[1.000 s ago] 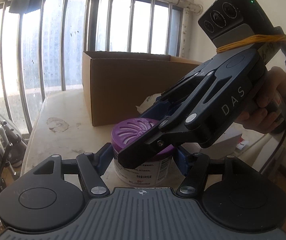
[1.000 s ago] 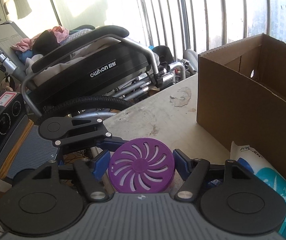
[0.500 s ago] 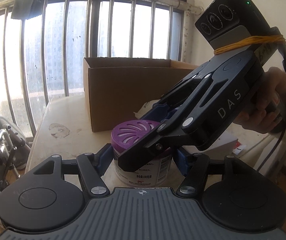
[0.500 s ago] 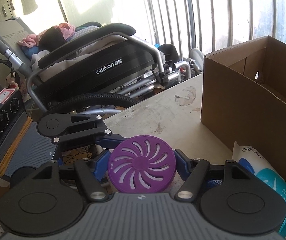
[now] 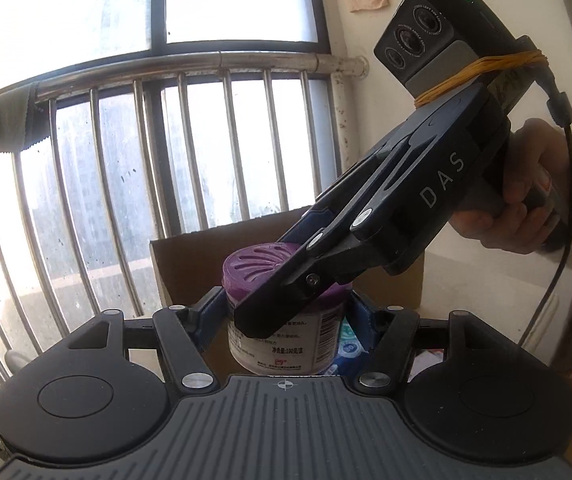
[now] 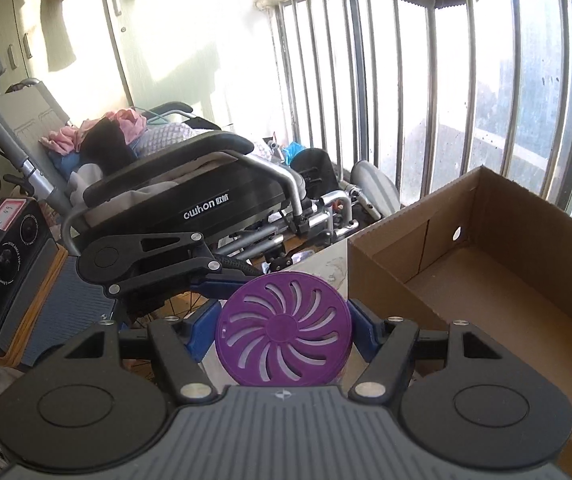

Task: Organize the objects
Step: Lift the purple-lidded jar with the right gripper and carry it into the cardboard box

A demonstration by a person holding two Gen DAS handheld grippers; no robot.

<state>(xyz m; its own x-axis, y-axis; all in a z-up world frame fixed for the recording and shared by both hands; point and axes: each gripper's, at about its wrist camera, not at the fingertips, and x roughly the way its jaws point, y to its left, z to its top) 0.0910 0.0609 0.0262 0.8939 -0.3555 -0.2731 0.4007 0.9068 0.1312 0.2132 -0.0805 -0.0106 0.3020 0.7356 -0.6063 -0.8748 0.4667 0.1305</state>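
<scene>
Both hand-held grippers, left [image 5: 286,320] and right [image 6: 284,326], pinch one purple-lidded jar [image 6: 284,334] beside the cardboard box [image 6: 485,276]; uneven pull could twist it loose.

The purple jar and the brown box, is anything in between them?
Nothing. In the right wrist view the purple-lidded jar, gripped by both grippers, hangs beside the cardboard box, and only bare tabletop shows in the gap.

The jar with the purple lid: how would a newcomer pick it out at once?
Find the open cardboard box by the barred window. Just in front of it, both tongs grip one small round jar. Its purple lid with swirling slots and its white printed label set it apart.
</scene>
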